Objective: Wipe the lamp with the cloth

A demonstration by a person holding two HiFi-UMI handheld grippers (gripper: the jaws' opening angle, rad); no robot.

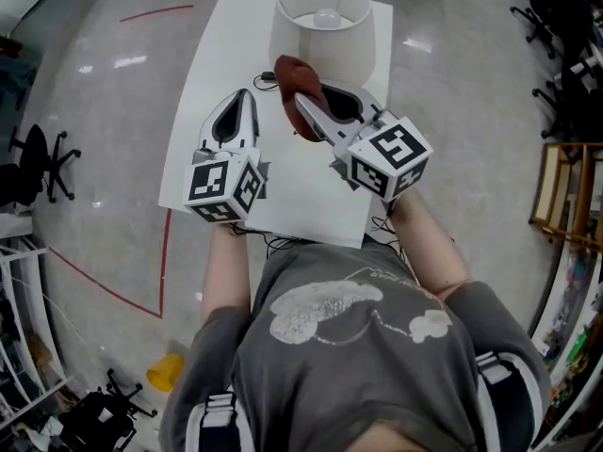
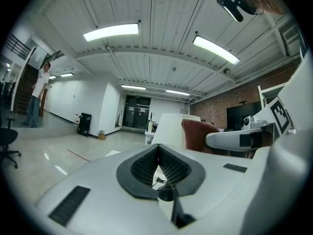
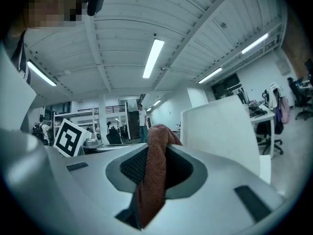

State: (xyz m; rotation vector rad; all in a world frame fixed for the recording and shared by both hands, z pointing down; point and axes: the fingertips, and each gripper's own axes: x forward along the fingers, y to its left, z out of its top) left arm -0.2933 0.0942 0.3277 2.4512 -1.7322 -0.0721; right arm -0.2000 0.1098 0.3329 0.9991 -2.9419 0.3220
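Note:
A lamp with a white drum shade (image 1: pixel 325 26) stands at the far end of the white table (image 1: pixel 212 64). My right gripper (image 1: pixel 303 104) is shut on a red-brown cloth (image 1: pixel 300 85), which hangs bunched from its tips just in front of the shade's lower edge. In the right gripper view the cloth (image 3: pixel 152 175) drapes down between the jaws, with the shade (image 3: pixel 220 131) close on the right. My left gripper (image 1: pixel 243 100) hovers over the table left of the cloth, shut with nothing in it. The left gripper view shows its tips (image 2: pixel 157 148) meeting, and the shade (image 2: pixel 168 127) and cloth (image 2: pixel 196 133) ahead.
A dark cable and plug (image 1: pixel 265 77) lie on the table by the lamp's base. Red tape lines (image 1: pixel 162 252) mark the floor to the left. Office chairs (image 1: pixel 42 163) stand left and far right, and a wooden shelf (image 1: pixel 565 191) is on the right. A person (image 2: pixel 38 94) stands far off.

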